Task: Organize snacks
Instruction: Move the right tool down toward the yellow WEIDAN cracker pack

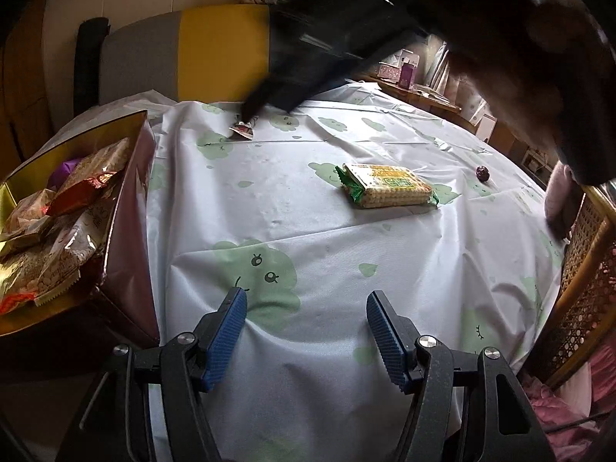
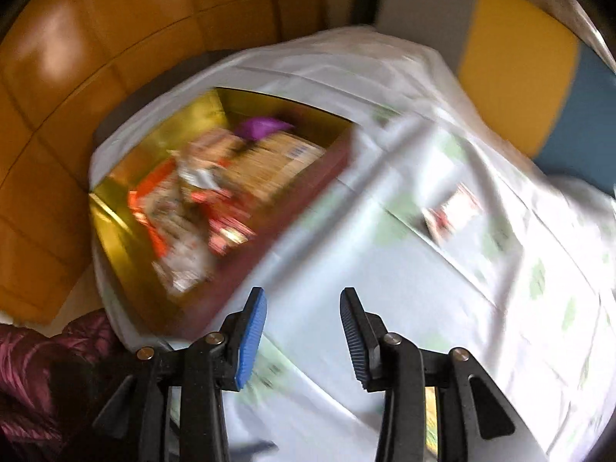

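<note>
My left gripper [image 1: 306, 300] is open and empty, low over the white tablecloth [image 1: 292, 211]. A gold-lined box [image 1: 127, 208] full of snack packets [image 1: 54, 231] stands at its left. A cracker pack [image 1: 387, 185] lies ahead at mid-table, a small dark round candy [image 1: 482, 173] to its right, and a small red-and-white packet [image 1: 241, 130] at the far side. My right gripper [image 2: 304, 300] is open and empty; its view is blurred, with the box [image 2: 215, 196] ahead left and the small packet [image 2: 454, 211] ahead right.
A dark blurred gripper body and arm [image 1: 346, 38] reaches across the top of the left wrist view above the small packet. A cane chair [image 1: 585, 277] stands at the table's right edge. A yellow and grey cushion [image 1: 184, 54] lies beyond the table.
</note>
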`<action>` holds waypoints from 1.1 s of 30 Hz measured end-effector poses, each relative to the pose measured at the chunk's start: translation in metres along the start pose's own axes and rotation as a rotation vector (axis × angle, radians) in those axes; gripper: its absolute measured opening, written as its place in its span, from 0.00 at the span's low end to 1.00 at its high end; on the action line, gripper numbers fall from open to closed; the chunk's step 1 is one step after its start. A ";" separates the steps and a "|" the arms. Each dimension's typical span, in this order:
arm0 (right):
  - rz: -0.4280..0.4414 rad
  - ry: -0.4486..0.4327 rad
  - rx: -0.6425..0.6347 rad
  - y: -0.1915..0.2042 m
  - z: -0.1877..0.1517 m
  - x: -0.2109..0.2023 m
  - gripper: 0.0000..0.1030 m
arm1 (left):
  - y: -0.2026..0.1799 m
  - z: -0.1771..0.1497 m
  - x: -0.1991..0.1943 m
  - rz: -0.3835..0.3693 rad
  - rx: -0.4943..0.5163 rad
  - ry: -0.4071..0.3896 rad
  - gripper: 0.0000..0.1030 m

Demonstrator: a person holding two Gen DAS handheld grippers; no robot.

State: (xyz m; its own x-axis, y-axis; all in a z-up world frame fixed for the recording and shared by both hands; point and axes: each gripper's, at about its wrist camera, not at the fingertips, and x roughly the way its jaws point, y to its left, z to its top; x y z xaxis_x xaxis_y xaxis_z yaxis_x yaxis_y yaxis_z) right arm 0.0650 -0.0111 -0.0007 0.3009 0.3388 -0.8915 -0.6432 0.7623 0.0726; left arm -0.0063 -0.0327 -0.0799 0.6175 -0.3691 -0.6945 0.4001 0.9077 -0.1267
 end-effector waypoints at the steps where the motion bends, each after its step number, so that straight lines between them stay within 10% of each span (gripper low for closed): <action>1: -0.014 0.006 0.017 -0.008 -0.007 -0.001 0.39 | 0.000 0.000 0.000 0.000 -0.001 0.003 0.63; 15: -0.356 0.030 0.456 -0.165 -0.108 -0.016 0.39 | -0.006 0.007 0.007 0.049 0.011 0.059 0.63; 33: -0.231 0.041 0.286 -0.130 -0.097 -0.010 0.45 | -0.009 0.010 0.010 0.074 0.014 0.083 0.66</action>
State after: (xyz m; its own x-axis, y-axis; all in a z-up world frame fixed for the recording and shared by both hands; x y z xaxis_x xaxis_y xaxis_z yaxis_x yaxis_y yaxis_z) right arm 0.0774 -0.1668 -0.0450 0.3834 0.1217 -0.9155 -0.3368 0.9414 -0.0159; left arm 0.0034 -0.0464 -0.0787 0.5874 -0.2830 -0.7582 0.3655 0.9286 -0.0634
